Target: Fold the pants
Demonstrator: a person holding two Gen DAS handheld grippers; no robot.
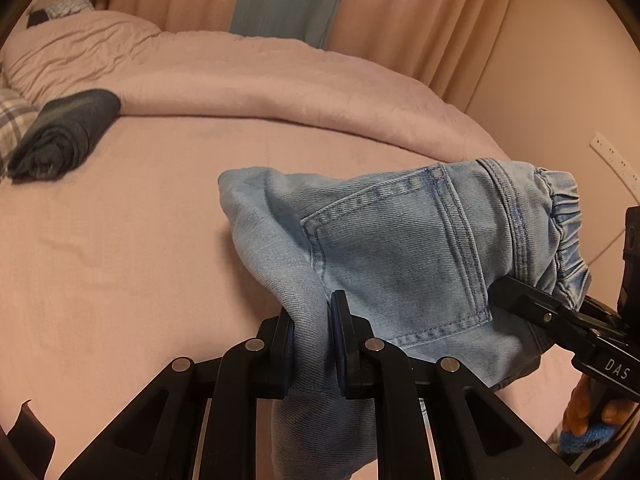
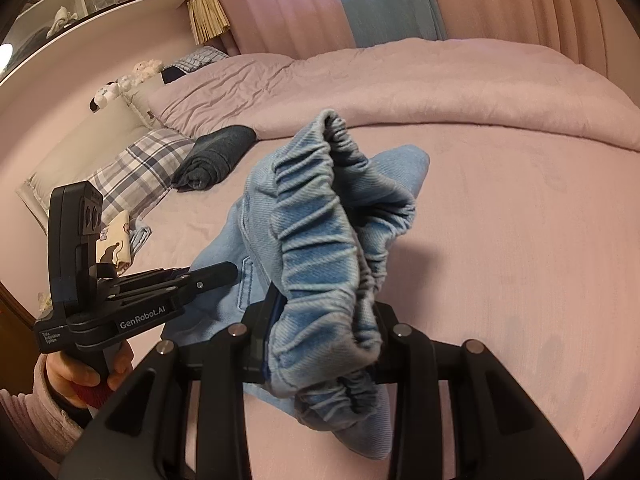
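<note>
A pair of light blue denim pants [image 1: 400,240] with a back pocket and an elastic waistband [image 2: 320,248] is held up over a pink bed [image 1: 120,260]. My left gripper [image 1: 312,344] is shut on a bunched fold of the denim near the pocket. My right gripper [image 2: 320,340] is shut on the gathered waistband. In the left wrist view the right gripper [image 1: 496,288] comes in from the right at the waistband. In the right wrist view the left gripper [image 2: 236,268] reaches in from the left at the denim.
A rolled dark garment [image 1: 64,136] lies at the far left of the bed [image 2: 500,240], next to a plaid pillow [image 2: 136,168]. A pink duvet [image 1: 260,76] is bunched along the back. Curtains [image 1: 400,12] hang behind. A shelf [image 2: 100,0] stands at the left.
</note>
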